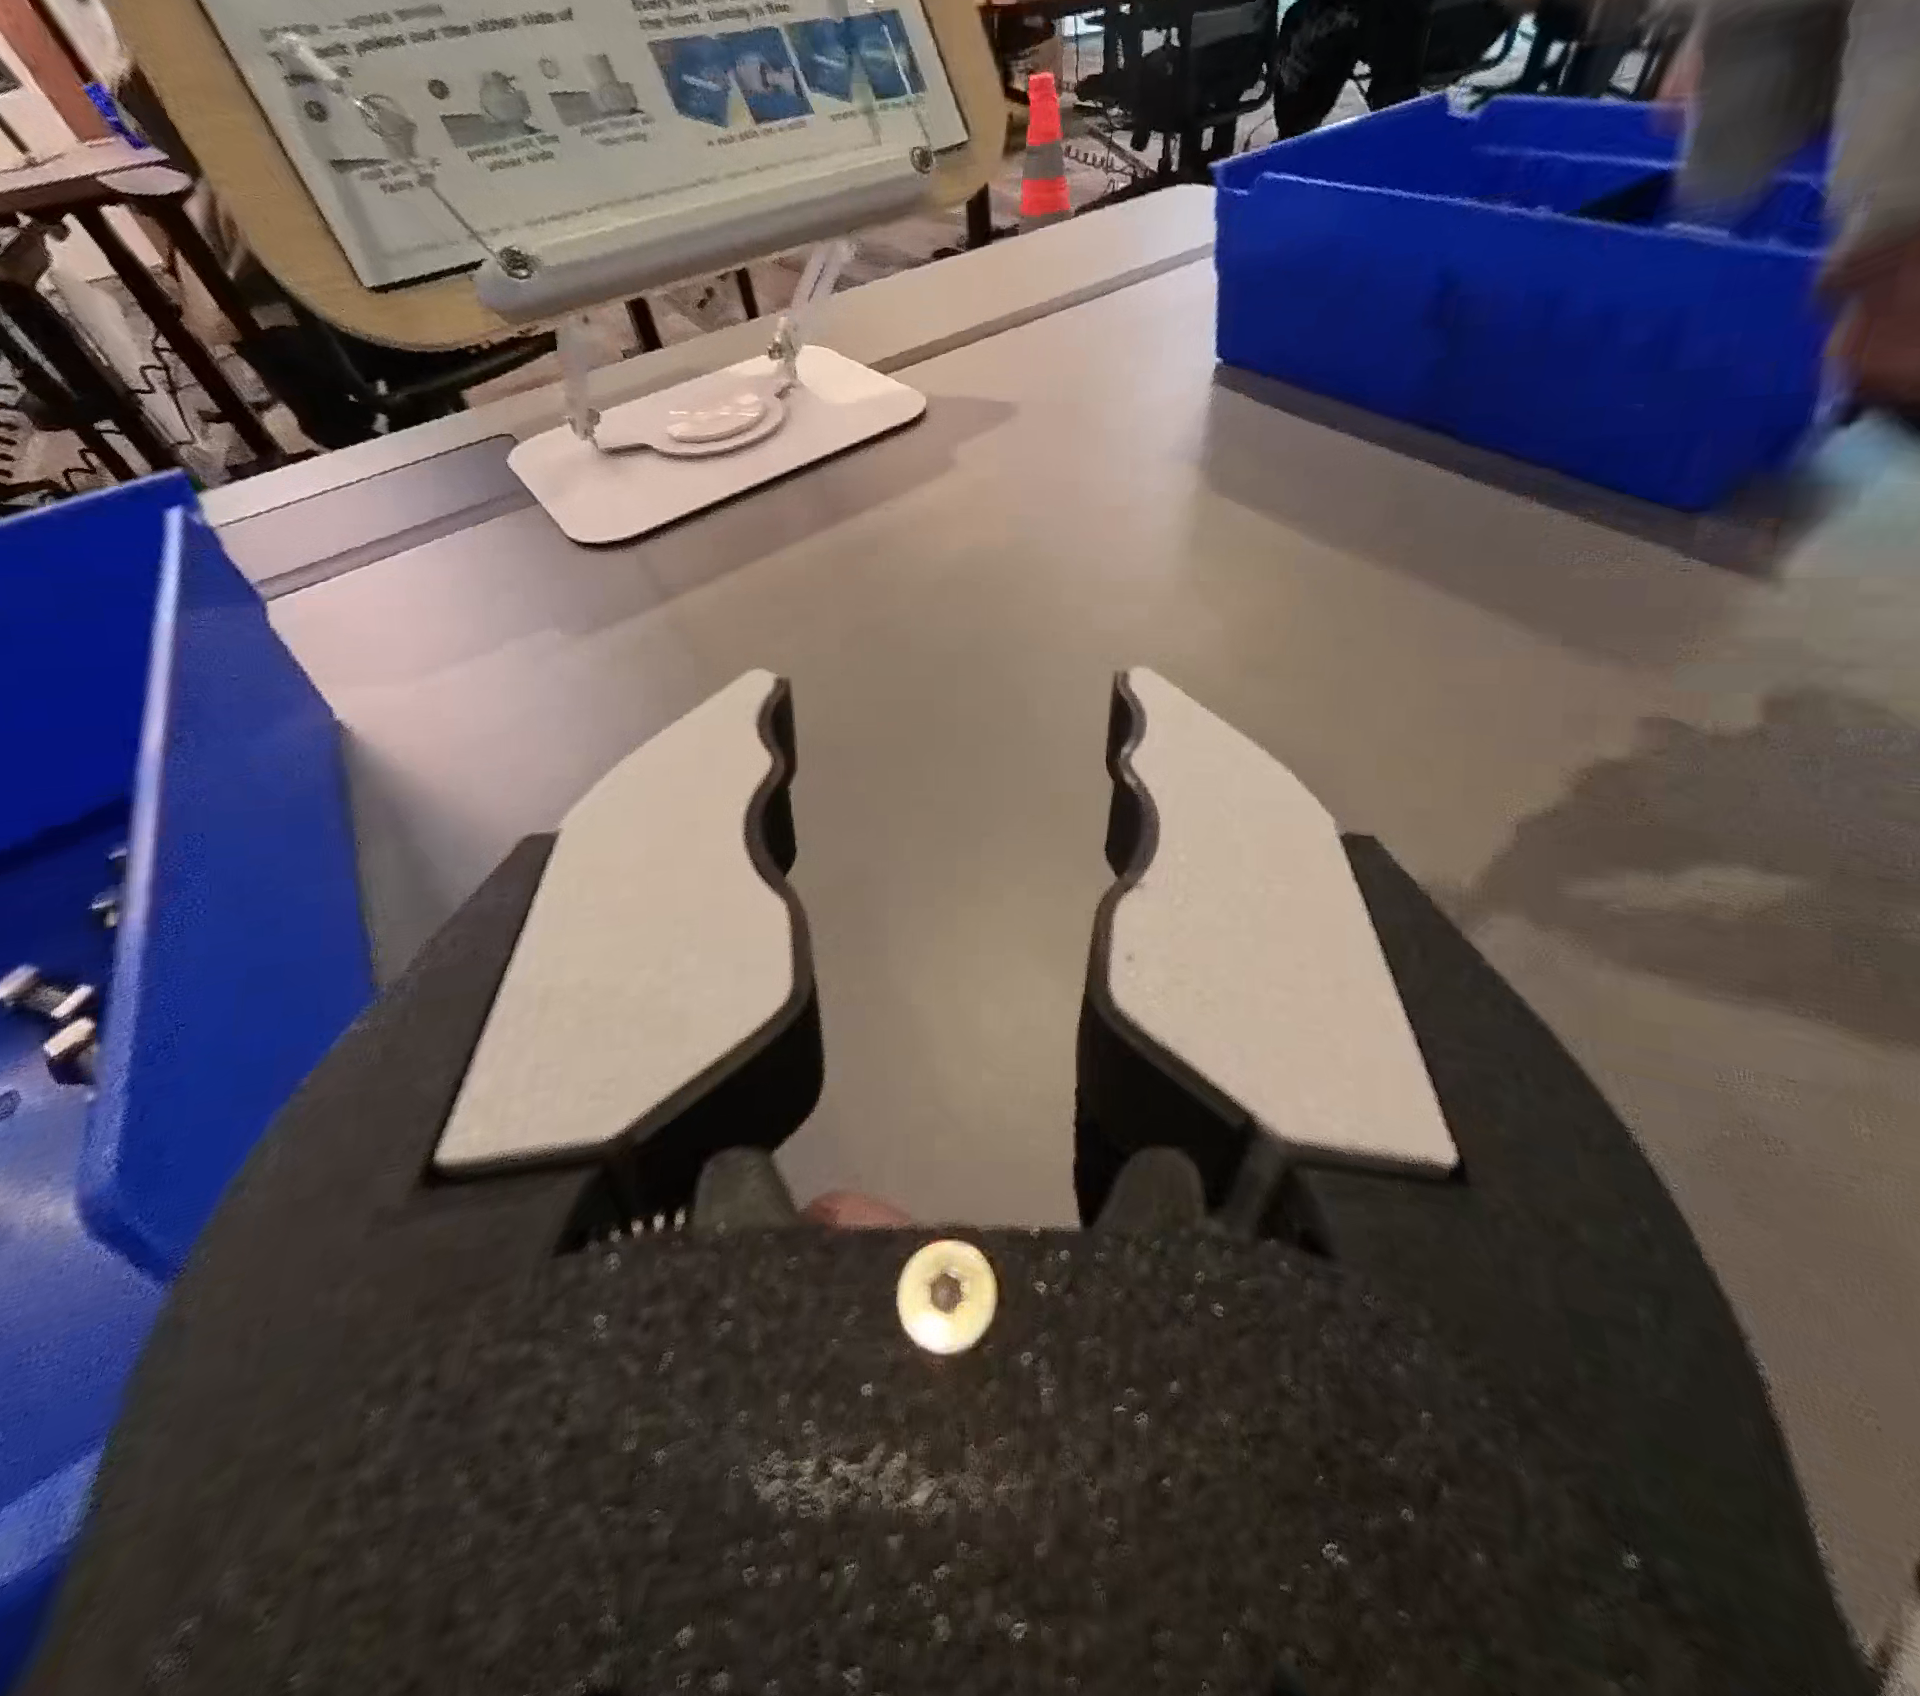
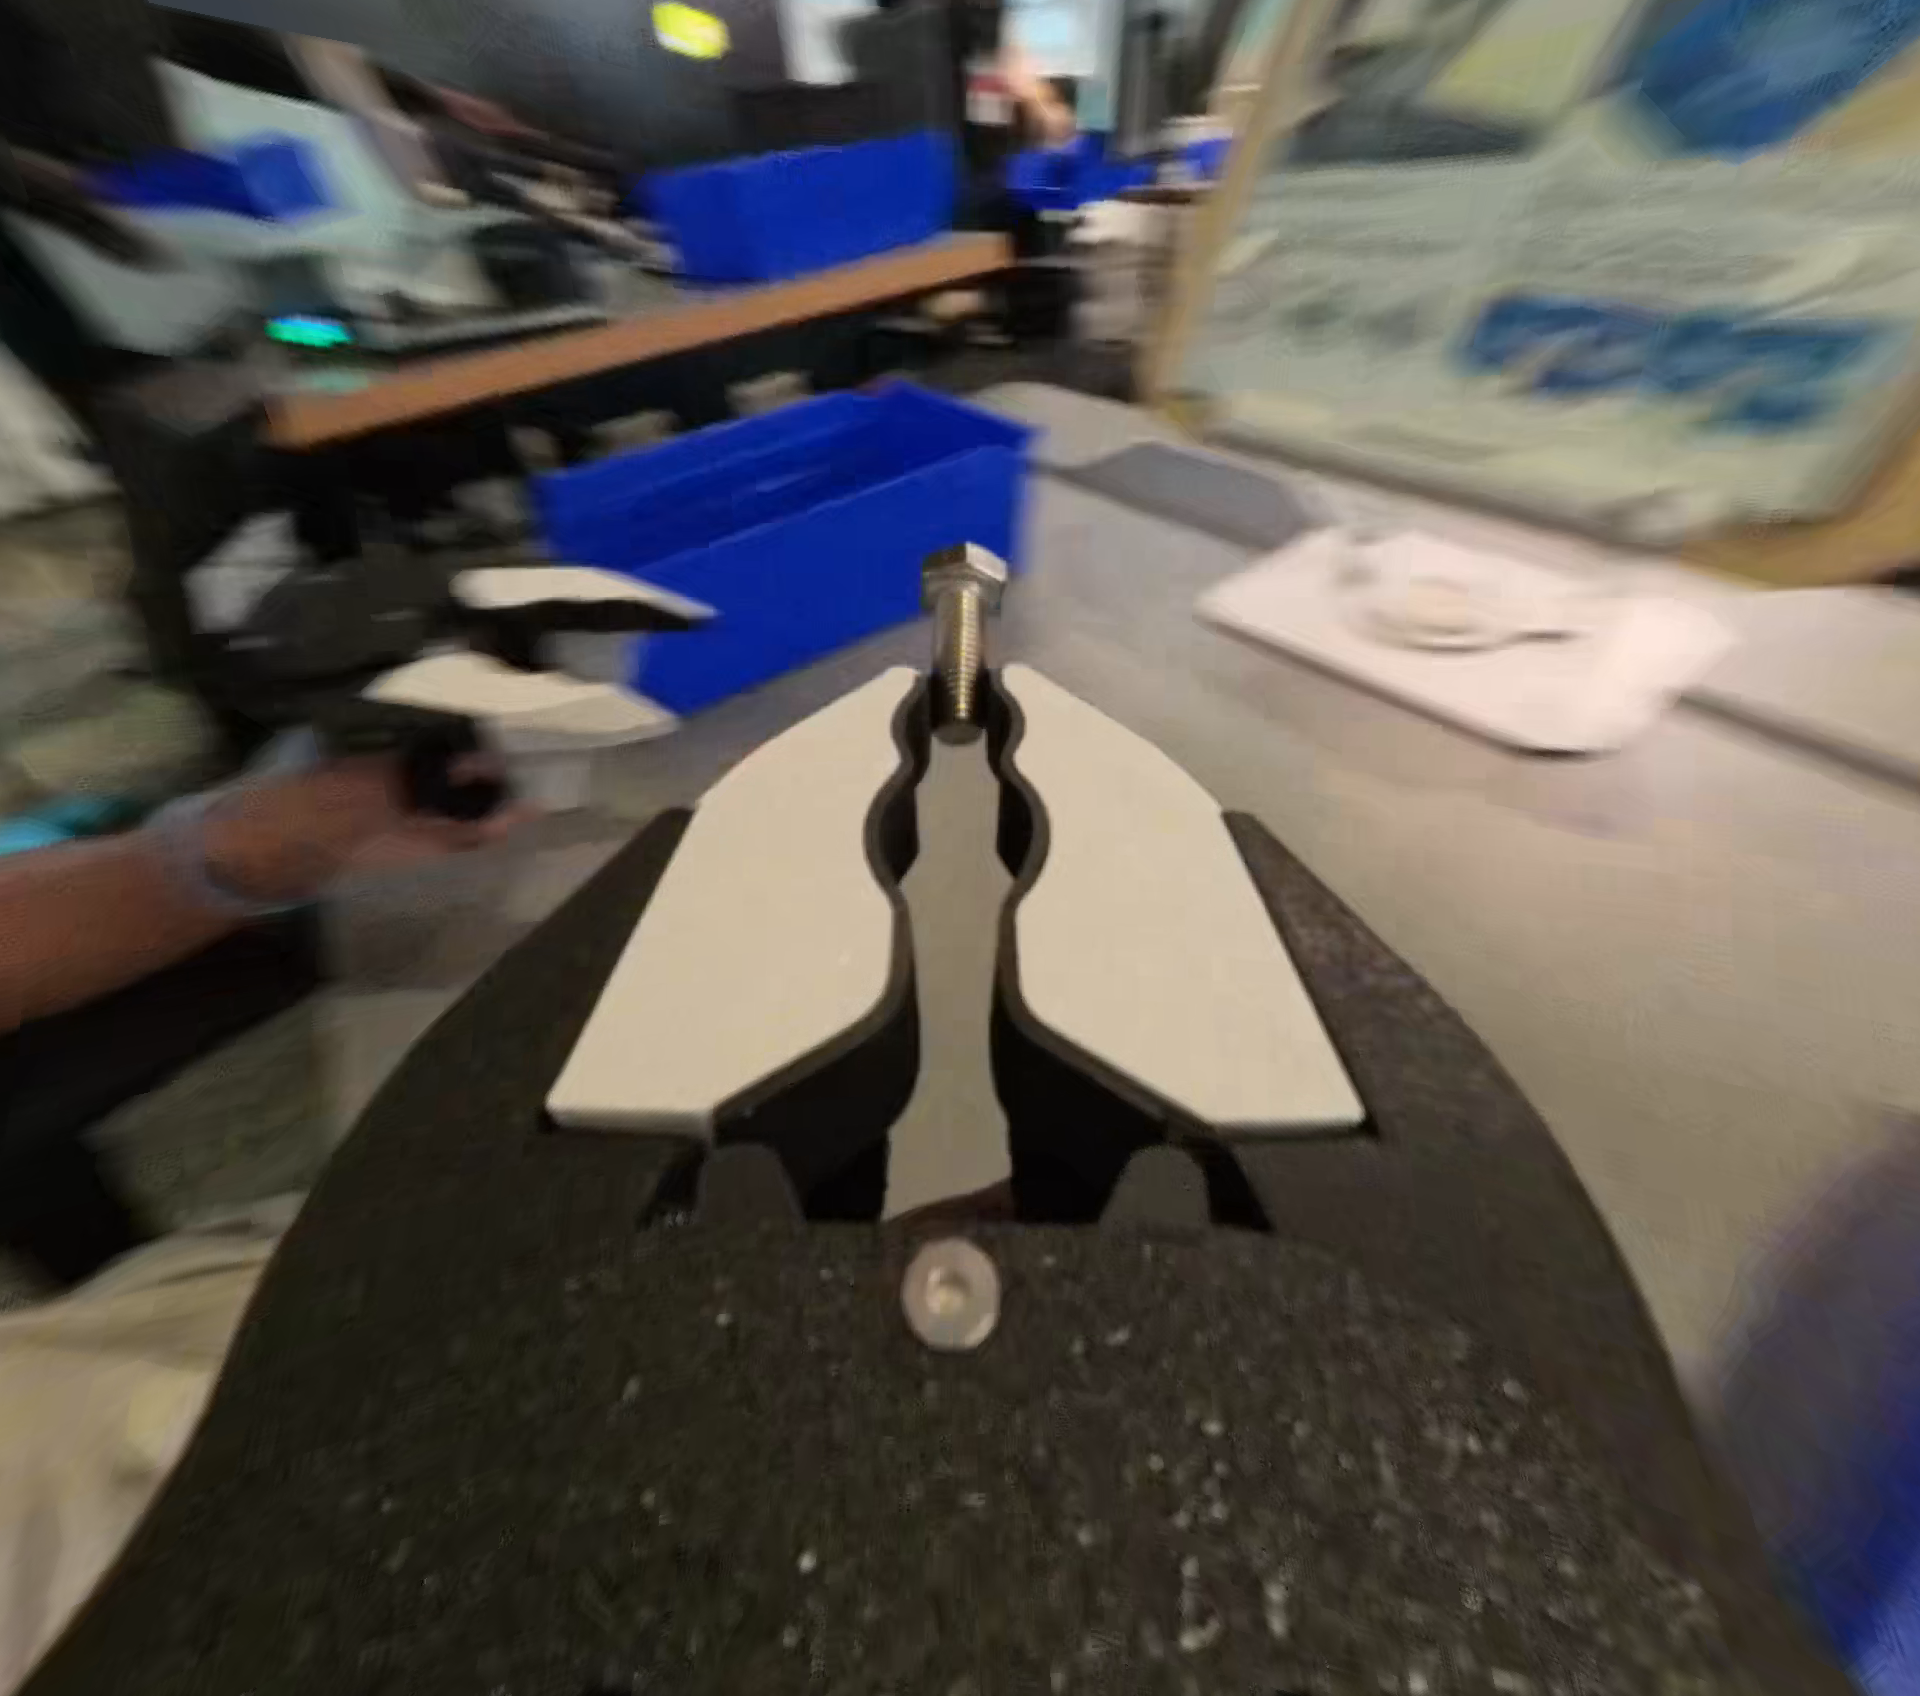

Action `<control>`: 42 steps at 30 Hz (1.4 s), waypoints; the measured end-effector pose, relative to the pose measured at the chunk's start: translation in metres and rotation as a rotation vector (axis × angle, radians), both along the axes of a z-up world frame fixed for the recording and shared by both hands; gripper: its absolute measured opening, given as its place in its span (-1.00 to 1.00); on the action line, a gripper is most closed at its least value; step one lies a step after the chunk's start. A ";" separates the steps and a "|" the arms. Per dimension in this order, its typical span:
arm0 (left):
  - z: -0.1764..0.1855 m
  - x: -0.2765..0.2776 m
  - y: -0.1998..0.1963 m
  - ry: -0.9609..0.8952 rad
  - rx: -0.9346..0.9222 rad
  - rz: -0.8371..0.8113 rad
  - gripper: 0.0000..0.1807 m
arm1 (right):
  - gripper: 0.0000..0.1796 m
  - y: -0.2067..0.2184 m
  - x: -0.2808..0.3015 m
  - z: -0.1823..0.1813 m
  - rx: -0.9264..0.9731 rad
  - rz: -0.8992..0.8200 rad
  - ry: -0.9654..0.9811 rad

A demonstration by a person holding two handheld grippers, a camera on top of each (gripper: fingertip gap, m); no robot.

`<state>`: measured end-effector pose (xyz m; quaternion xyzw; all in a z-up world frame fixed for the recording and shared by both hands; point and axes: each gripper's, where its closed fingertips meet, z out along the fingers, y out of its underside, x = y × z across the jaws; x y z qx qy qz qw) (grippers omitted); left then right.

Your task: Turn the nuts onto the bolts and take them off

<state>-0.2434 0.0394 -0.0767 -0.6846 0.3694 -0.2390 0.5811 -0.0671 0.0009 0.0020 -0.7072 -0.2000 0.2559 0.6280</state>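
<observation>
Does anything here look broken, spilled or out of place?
Nothing looks damaged or spilled. The right gripper has its jaws closed on a bolt, head pointing away, with no nut on it. The left gripper is open and empty above the grey table. Much of the right wrist view is blurred.

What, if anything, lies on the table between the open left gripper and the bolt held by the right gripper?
Nothing visible: the left gripper hangs open beside the blue bin, with bare table towards the bolt.
</observation>
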 end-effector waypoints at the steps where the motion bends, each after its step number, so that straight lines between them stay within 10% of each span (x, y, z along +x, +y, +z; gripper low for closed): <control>1: 0.000 0.000 -0.002 0.007 0.012 -0.002 -0.37 | -0.90 0.008 0.047 0.021 -0.001 -0.143 -0.097; 6: -0.002 0.012 -0.011 0.025 0.008 -0.054 -0.40 | -0.89 0.055 0.255 -0.010 -0.597 -0.439 -0.481; 14: -0.018 0.017 -0.012 0.081 -0.014 -0.072 -0.40 | -0.88 0.076 0.355 -0.128 -1.276 -0.446 -0.857; 35: -0.022 0.018 -0.011 0.090 -0.007 -0.099 -0.40 | -0.88 0.074 0.358 -0.190 -1.378 -0.417 -0.781; 42: -0.021 0.017 -0.012 0.082 -0.024 -0.103 -0.39 | -0.67 0.083 0.360 -0.145 -1.176 -0.497 -0.738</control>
